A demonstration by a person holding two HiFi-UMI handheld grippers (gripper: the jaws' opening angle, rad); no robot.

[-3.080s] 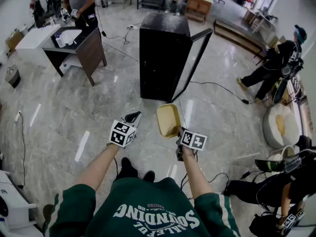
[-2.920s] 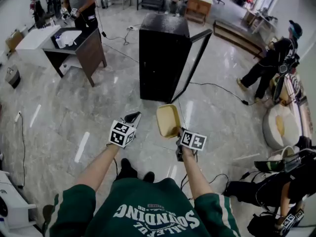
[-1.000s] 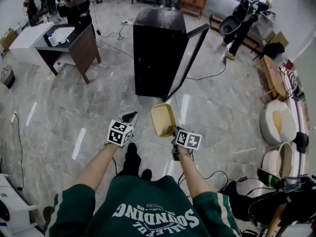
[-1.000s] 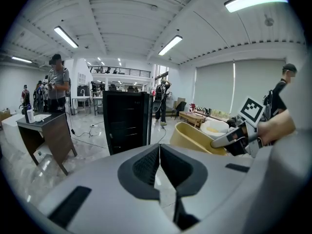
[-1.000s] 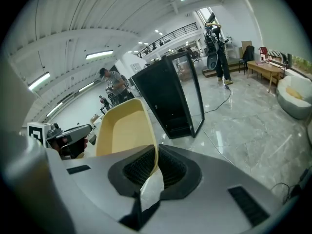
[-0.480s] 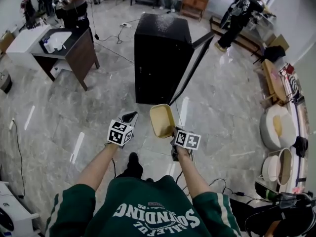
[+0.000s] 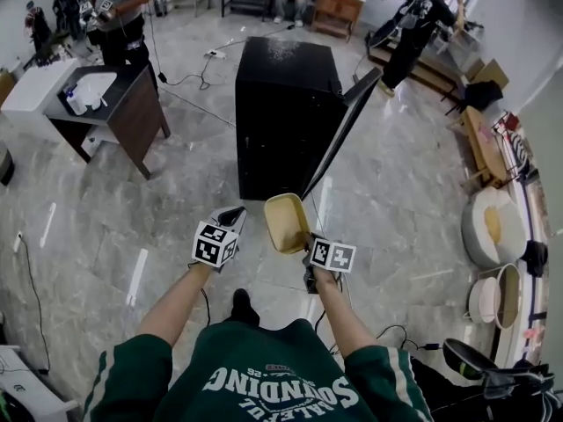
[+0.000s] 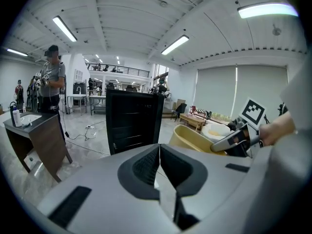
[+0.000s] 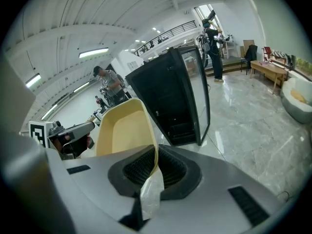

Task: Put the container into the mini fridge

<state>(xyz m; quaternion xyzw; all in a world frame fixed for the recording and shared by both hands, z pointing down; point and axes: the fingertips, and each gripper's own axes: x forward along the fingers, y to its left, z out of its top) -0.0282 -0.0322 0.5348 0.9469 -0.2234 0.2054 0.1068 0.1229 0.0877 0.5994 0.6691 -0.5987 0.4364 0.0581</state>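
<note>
A pale yellow plastic container hangs tilted in the air, its rim pinched by my right gripper. In the right gripper view the container rises from between the shut jaws of that gripper. My left gripper is beside it, shut and empty; its jaws meet in the left gripper view, where the container shows to the right. The black mini fridge stands on the floor ahead, its glass door swung open to the right. The fridge faces me with dark shelves inside.
A dark wooden desk with a white sink top stands at the left, a person behind it. Cables trail over the marble floor. Another person stands at the back right. Round white tubs line the right side.
The view has advanced toward the fridge, which now looks closer. Both grippers keep their pose, the container still held. The person at the right moved to the back.
</note>
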